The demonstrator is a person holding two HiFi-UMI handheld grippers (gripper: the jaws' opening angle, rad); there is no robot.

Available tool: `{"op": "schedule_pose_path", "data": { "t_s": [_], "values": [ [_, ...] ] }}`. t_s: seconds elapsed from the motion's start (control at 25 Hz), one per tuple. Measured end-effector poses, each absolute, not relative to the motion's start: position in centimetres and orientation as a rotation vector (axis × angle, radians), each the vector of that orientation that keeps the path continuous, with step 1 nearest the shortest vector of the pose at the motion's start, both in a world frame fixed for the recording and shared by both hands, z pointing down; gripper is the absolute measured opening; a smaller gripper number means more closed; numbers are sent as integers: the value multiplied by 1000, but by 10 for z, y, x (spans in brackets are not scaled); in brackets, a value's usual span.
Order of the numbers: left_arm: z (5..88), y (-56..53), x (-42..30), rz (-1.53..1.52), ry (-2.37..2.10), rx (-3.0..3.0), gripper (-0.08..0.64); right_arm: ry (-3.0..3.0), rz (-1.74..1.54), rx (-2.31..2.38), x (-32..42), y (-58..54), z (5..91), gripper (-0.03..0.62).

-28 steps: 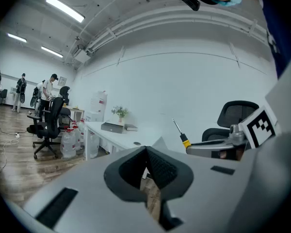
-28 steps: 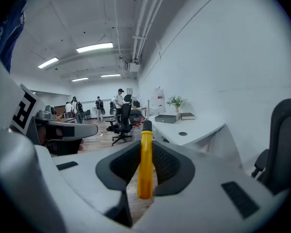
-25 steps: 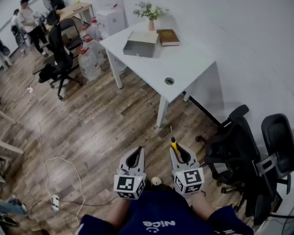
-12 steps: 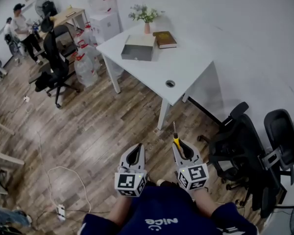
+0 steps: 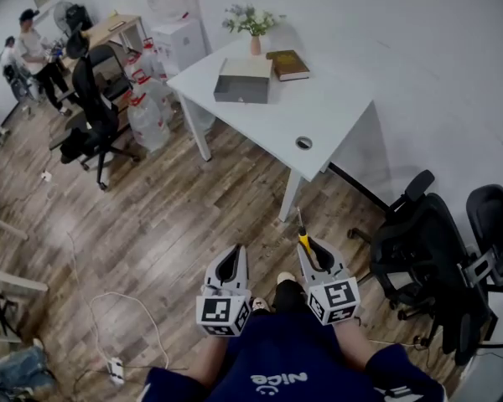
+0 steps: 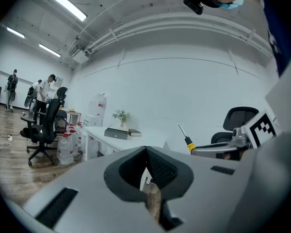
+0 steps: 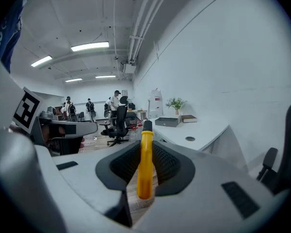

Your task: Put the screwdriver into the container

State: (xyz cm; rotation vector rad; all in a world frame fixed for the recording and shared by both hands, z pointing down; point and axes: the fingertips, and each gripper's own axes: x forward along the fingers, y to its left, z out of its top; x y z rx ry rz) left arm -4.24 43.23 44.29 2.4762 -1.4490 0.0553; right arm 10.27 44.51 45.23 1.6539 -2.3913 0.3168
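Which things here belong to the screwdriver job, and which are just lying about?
Belong to the job:
- screwdriver, clamped in the right hand-held gripper
- grey container on the white table

Just lying about:
- book
- vase of flowers
- water jugs
- black office chair

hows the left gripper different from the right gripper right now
The right gripper grips a yellow-handled screwdriver; the left gripper holds nothing. The left gripper's fingers meet at their tips, while the right gripper's fingers are kept apart by the screwdriver's handle. Shared: both are held side by side in front of the person, pointing toward the white table.
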Motion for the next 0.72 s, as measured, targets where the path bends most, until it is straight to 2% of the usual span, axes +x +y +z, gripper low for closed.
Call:
{"op": "schedule_pose_path", "data": {
  "t_s": [0.36,0.72],
  "values": [
    [463,378,-61,88,-1501,2414,14,-2438,312,1573,87,373,465,92],
    [459,255,-32,91,-1543,2403,15,-2474,309,1532,117,239,467,92]
  ]
}}
